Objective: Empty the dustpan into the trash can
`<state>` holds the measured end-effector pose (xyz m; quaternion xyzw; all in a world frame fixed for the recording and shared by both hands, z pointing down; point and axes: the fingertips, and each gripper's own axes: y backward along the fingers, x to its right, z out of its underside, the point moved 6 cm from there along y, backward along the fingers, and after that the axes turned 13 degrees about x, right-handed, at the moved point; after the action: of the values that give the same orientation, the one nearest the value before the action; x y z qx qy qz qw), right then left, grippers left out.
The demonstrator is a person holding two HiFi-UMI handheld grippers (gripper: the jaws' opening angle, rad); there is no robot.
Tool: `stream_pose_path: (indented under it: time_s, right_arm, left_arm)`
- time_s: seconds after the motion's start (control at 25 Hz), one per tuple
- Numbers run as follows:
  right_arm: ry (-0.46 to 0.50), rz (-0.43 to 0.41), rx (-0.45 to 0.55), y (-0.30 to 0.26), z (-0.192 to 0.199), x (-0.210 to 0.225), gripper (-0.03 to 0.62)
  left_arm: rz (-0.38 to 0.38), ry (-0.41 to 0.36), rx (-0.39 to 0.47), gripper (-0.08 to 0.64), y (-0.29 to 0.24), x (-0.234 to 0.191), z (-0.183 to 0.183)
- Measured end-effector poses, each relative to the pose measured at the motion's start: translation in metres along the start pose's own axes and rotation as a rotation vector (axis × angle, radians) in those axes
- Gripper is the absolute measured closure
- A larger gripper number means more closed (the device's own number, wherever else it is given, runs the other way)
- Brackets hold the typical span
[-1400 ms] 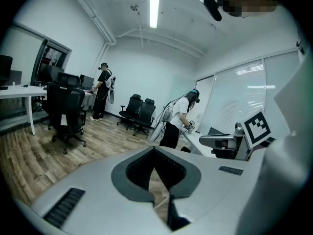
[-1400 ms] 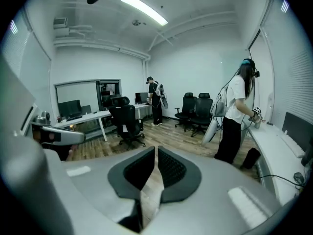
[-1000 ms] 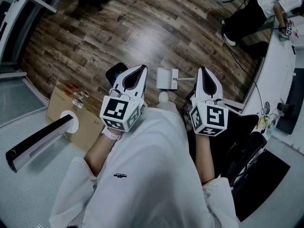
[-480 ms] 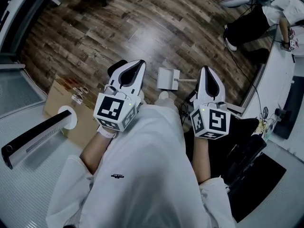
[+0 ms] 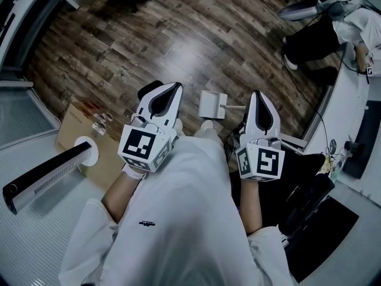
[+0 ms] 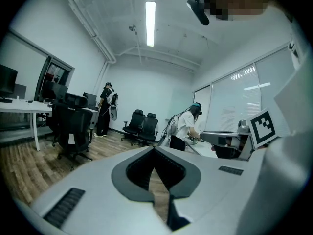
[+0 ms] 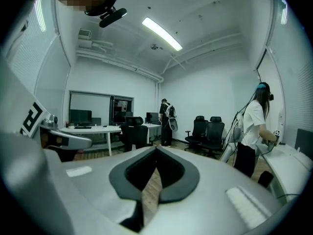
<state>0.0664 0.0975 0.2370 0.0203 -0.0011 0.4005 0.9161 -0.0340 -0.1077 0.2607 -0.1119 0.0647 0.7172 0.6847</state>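
As you stood over the wooden floor [image 5: 196, 34], the dustpan [image 5: 210, 104] lay flat on it ahead of your feet. It sat in the gap between the left tool [image 5: 176, 87] and the right tool [image 5: 257, 93], and well below both. Its long axis ran across the head view. The pan sat toward the left and its handle [image 5: 233, 107] pointed right, ending just beside the tip of the right tool as that view showed it. Your right hand was therefore the nearer one to the handle, I judge, and a reach would have had to go down and slightly inward.

Both tools were closed tip to tip with nothing in them. The left gripper view and the right gripper view each showed only a sliver of floor through the slot behind the meeting tips.

The dustpan looked like smooth white plastic, a shallow squarish tray with a thin straight stem, likely light and a little slippery. The floor was dark, grained planking with a glossy sheen. A matte brown cardboard box [image 5: 80, 137] sat off to your left. A dark rounded shape [image 5: 147, 90] showed behind the left tool. Whether that was the trash can I could not tell.
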Motion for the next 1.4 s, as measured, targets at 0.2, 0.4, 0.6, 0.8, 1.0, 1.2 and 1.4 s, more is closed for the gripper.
stream_pose_path:
  time_s: [0.2, 0.4, 0.6, 0.8, 1.0, 1.2, 1.4]
  right_arm:
    - [0.048, -0.001, -0.002, 0.002, 0.005, -0.004, 0.58]
    - [0.032, 0.008, -0.024, 0.005, 0.01, -0.005, 0.58]
    - [0.032, 0.004, -0.032, 0.006, 0.011, -0.006, 0.58]
    - [0.031, 0.006, -0.031, 0.006, 0.011, -0.008, 0.58]
    - [0.034, -0.023, -0.039, 0.01, 0.013, -0.015, 0.58]
    - [0.04, -0.032, -0.039, 0.008, 0.013, -0.015, 0.58]
    - [0.025, -0.025, -0.043, 0.008, 0.014, -0.015, 0.58]
  left_arm:
    - [-0.009, -0.007, 0.003, 0.554, 0.004, -0.008, 0.002]
    - [0.001, -0.012, 0.02, 0.554, 0.006, -0.008, -0.001]
    - [0.002, -0.027, 0.036, 0.554, 0.006, -0.008, -0.004]
    - [0.01, -0.018, 0.038, 0.554, 0.007, -0.011, -0.004]
    - [-0.003, -0.02, 0.039, 0.554, 0.013, -0.014, -0.005]
    - [-0.011, -0.018, 0.048, 0.554, 0.013, -0.015, -0.004]
    - [-0.017, -0.012, 0.045, 0.554, 0.016, -0.016, -0.004]
